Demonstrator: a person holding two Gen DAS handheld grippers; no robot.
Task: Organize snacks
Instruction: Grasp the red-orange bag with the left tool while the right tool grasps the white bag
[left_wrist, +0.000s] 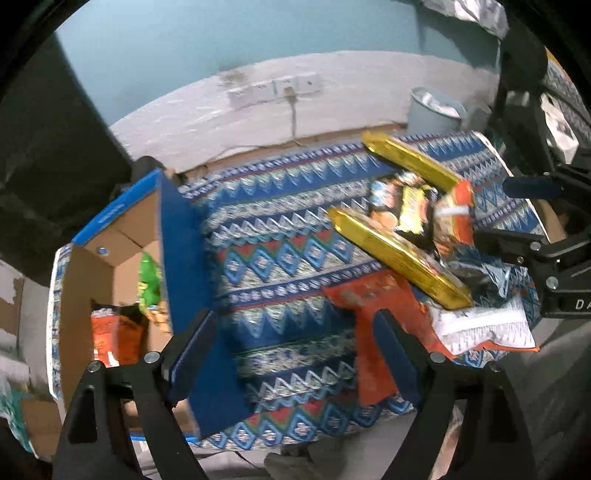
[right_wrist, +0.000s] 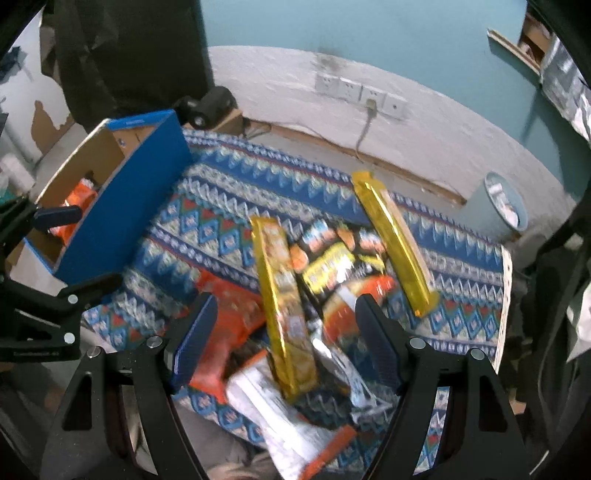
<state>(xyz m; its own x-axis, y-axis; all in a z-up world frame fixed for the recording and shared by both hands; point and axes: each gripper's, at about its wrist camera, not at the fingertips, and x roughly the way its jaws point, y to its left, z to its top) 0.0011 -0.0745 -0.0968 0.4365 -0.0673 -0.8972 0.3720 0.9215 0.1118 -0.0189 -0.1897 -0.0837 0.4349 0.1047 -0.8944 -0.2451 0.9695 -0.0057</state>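
Observation:
A pile of snack packets lies on a patterned blue cloth (left_wrist: 280, 236). Two long gold packs (right_wrist: 284, 306) (right_wrist: 391, 240) lie in it, with an orange packet (right_wrist: 229, 325), a black and yellow packet (right_wrist: 328, 266) and a white one (right_wrist: 273, 410). A blue cardboard box (left_wrist: 122, 266) at the left holds orange and green packets. My left gripper (left_wrist: 295, 354) is open and empty above the cloth, between box and pile. My right gripper (right_wrist: 284, 343) is open above the pile, its jaws either side of the nearer gold pack, not touching it as far as I can see.
A grey bin (right_wrist: 495, 206) stands by the wall at the right. Wall sockets (right_wrist: 362, 92) with a cable sit behind the cloth. A dark camera-like object (right_wrist: 210, 107) sits behind the box.

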